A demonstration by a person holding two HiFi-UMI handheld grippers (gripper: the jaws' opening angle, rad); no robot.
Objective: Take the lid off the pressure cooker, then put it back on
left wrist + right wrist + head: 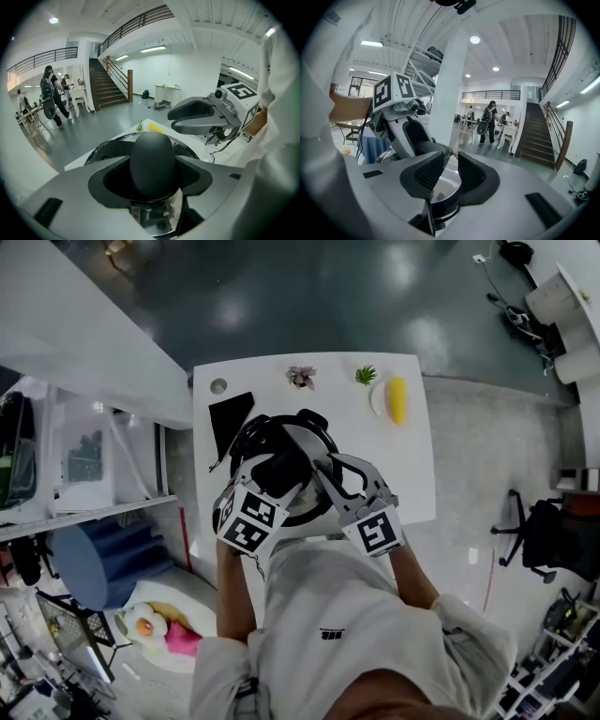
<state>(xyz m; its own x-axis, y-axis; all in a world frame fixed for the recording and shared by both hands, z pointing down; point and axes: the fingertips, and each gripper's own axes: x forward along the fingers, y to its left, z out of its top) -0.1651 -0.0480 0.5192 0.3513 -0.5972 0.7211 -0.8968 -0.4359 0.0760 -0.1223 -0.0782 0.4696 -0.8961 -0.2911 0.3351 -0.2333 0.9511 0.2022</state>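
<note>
The steel pressure cooker (302, 439) stands in the middle of the white table (408, 474) with its lid (108, 150) on. My left gripper (279, 474) (152, 177) reaches in from the near left. Its jaws are closed around the lid's black handle (153, 157), which fills the space between them. My right gripper (330, 474) (451, 161) hovers at the cooker's near right side, just beside the left one. Its pads stand a narrow gap apart, and the shiny lid (449, 180) shows through that gap. Whether they pinch the rim is not visible.
At the table's far edge sit a yellow object on a small plate (397, 399), two little plants (301, 377) (366, 374) and a flat black item (230, 415). The near table edge is right under my grippers. People stand far off by a staircase (490, 119).
</note>
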